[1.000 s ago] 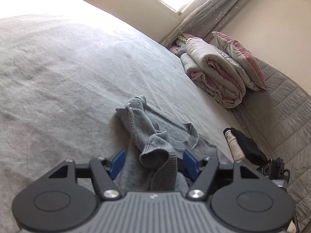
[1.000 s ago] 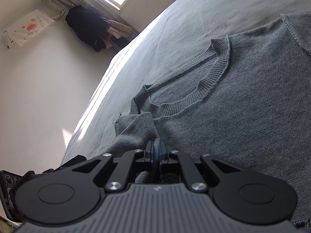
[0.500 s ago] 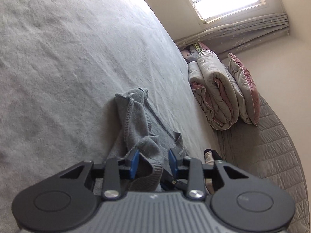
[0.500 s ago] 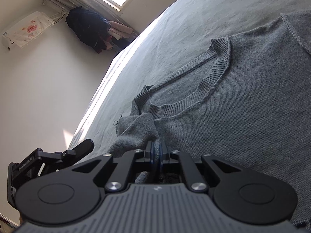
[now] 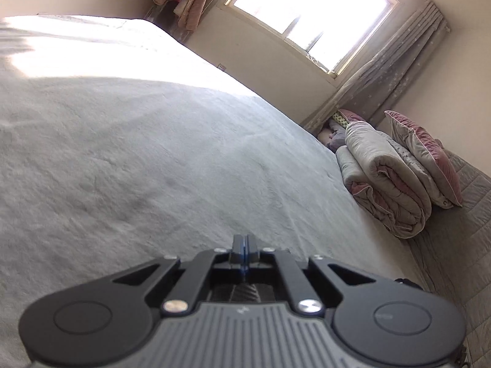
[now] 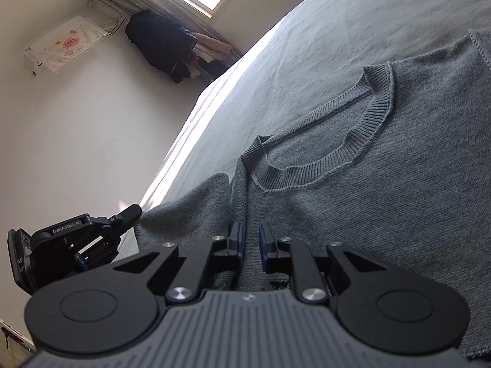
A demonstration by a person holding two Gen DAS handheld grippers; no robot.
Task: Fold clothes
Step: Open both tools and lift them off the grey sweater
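Two views. Left wrist: left gripper shut, nothing between its pads, over bare bed; no garment in view. Right wrist: right gripper narrow, jaws opening, grey sweater fabric between its pads but not visibly pinched; sweater lies flat ahead and rightward, neckline toward the far bed edge. Right gripper nearer.

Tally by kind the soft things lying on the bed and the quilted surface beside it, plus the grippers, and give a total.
Grey knitted crew-neck sweater: 1
Rolled grey-and-pink quilt: 1
Pink-edged grey pillow: 1
Black two-finger grippers: 2, the left gripper shut with nothing visible between its jaws, the right gripper opening over the sweater
Total: 5
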